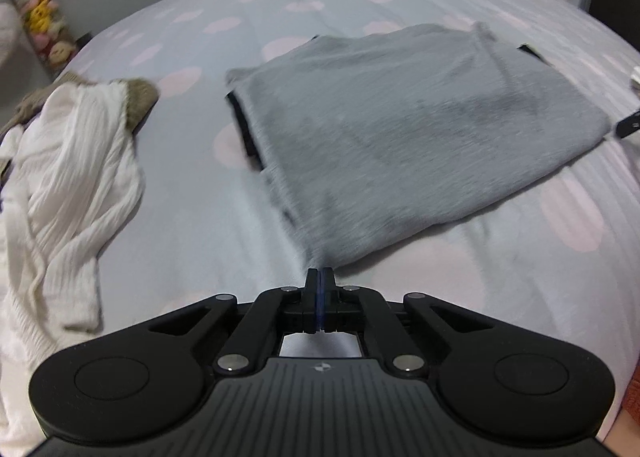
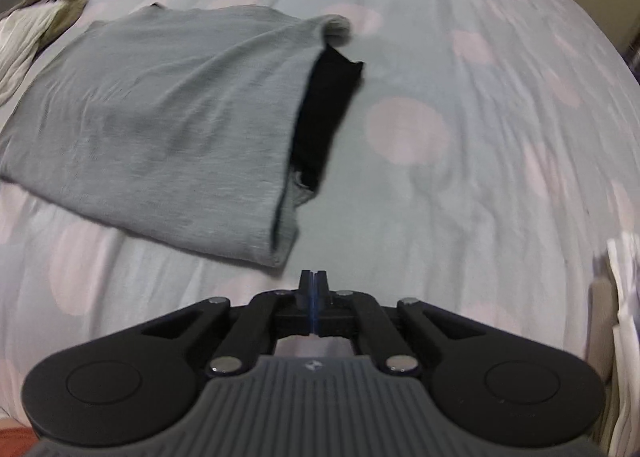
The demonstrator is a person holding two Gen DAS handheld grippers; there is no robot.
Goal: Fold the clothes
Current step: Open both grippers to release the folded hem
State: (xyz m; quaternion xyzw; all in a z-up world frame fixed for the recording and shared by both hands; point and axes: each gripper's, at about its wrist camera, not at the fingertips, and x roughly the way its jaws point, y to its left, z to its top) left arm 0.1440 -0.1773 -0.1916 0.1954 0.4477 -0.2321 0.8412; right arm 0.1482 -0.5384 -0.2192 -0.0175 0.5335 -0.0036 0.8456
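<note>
Grey garment point(image 1: 400, 129) with black inner layer point(image 2: 326, 117), pink-dotted pale-blue bedsheet point(image 2: 480, 161), white ribbed cloth point(image 1: 68, 177)

bed sheet point(image 1: 180, 217): pale blue, pink spots | toy stack point(image 1: 38, 13): colourful, far left by wall

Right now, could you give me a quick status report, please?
Left tool shut on grey shirt corner. Right tool shut, empty. White garment lies aside.

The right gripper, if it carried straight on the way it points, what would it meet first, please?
Probably the bare spotted grey bedsheet: the shut right gripper aims just right of the folded grey garment's near corner, though depth is unclear.
</note>
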